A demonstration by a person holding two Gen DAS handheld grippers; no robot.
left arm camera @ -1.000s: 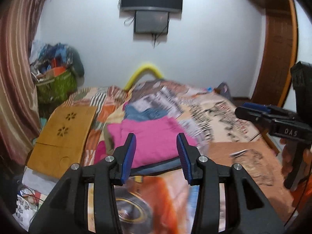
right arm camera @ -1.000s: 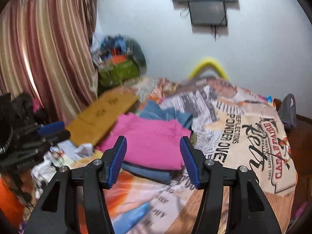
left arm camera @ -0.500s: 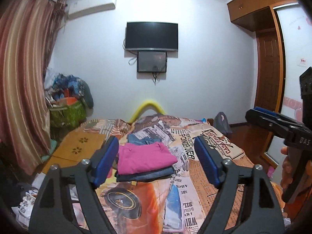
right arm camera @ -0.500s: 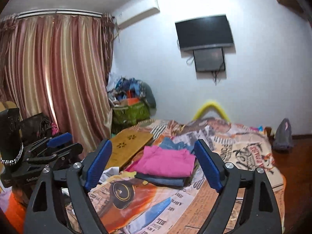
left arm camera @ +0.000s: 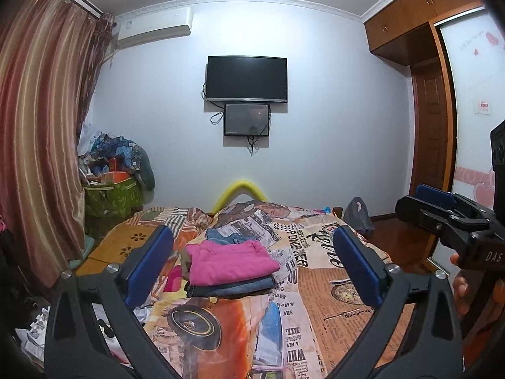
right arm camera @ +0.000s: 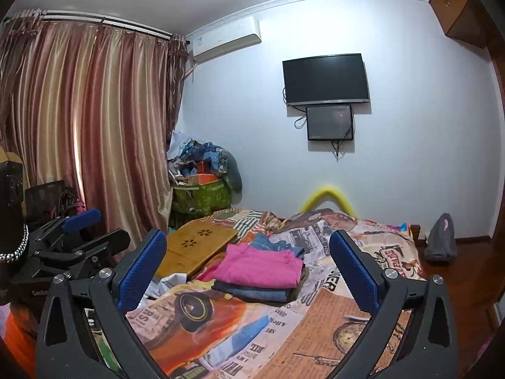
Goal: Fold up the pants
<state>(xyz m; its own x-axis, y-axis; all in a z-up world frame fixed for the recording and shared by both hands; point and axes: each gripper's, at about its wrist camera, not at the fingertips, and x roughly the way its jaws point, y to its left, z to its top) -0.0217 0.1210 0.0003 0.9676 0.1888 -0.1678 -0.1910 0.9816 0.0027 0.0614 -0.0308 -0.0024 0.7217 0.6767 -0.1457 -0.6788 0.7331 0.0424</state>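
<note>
A folded pink pair of pants (left arm camera: 230,260) lies on top of folded dark jeans (left arm camera: 233,287) in the middle of the bed; the pink pants (right arm camera: 258,263) and the jeans (right arm camera: 252,293) also show in the right wrist view. More blue denim (left arm camera: 227,237) lies just behind the stack. My left gripper (left arm camera: 252,230) hovers well short of the stack, its jaws opening wide with nothing between them. My right gripper (right arm camera: 247,233) is likewise back from the stack, jaws opening and empty. Each gripper shows at the edge of the other's view.
The bed cover (left arm camera: 315,284) has a newspaper and car print. A wooden lap table (right arm camera: 195,243) lies on the bed's left side. A green bag (left arm camera: 110,195) piled with clutter stands by the curtain (left arm camera: 41,126). A grey bag (left arm camera: 356,214) sits on the floor at right.
Both grippers drew back from the stack and rose, tilting up so the wall and TV came into view. Both pairs of jaws spread much wider.
</note>
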